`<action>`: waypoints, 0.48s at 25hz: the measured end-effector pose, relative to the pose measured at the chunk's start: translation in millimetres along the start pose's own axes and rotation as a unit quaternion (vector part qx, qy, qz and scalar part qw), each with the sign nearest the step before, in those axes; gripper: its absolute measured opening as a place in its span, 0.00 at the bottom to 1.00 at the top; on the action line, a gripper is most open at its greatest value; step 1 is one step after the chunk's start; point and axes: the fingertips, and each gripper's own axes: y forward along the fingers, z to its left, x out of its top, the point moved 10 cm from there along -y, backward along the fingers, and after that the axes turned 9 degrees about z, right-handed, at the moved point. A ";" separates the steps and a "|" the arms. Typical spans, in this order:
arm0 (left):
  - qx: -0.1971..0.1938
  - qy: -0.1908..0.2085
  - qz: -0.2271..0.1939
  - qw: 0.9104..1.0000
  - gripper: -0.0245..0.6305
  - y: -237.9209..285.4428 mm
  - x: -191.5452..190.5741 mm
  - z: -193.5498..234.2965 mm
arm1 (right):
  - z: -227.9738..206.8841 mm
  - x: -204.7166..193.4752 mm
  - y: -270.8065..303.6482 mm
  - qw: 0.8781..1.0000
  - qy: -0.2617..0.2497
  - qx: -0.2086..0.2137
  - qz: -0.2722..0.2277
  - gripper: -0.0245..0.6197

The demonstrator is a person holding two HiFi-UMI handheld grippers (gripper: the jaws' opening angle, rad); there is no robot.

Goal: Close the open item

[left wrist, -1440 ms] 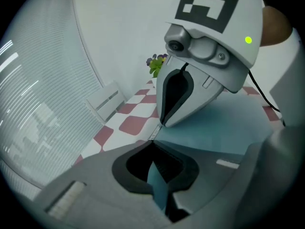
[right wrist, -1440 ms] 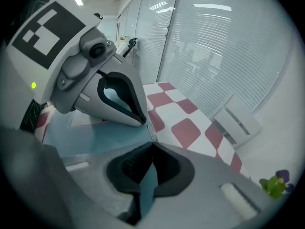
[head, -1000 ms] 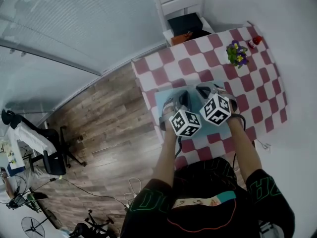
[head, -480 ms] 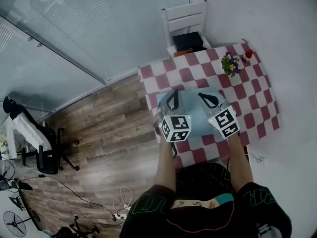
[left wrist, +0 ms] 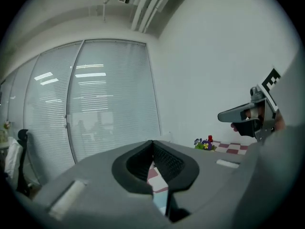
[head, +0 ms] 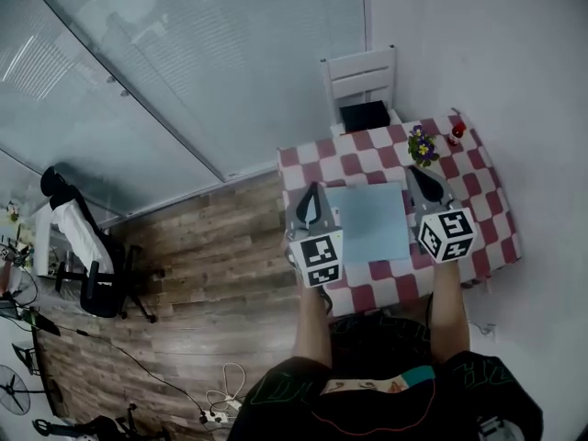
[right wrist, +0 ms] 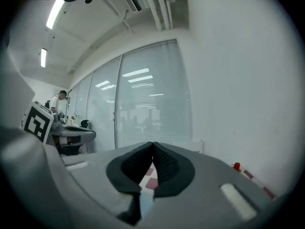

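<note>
A flat light blue rectangular item (head: 369, 220) lies on the red and white checked table (head: 487, 211), with no part of it raised. My left gripper (head: 312, 202) hangs beside its left edge, over the table's left side, jaws shut and empty. My right gripper (head: 424, 185) is held beside its right edge, also shut on nothing. In the left gripper view the closed pads (left wrist: 153, 144) meet, a sliver of the blue item (left wrist: 161, 202) shows below them, and the right gripper (left wrist: 240, 114) is at the right. The right gripper view shows its own pads (right wrist: 152, 146) pressed together.
A small pot of flowers (head: 422, 145) and a red object (head: 457, 130) stand at the table's far right corner. A white chair (head: 363, 81) with a black thing (head: 365, 116) on its seat is behind the table. Wooden floor and a glass wall lie to the left.
Both grippers have moved apart, from close together over the blue item to either side of it. The head view has tilted up and shows more of the room.
</note>
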 end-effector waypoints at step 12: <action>0.017 0.007 -0.030 0.999 0.05 -39.7 3.2 -44.4 | -6.4 0.2 -47.2 0.997 -0.060 0.007 -0.048 0.04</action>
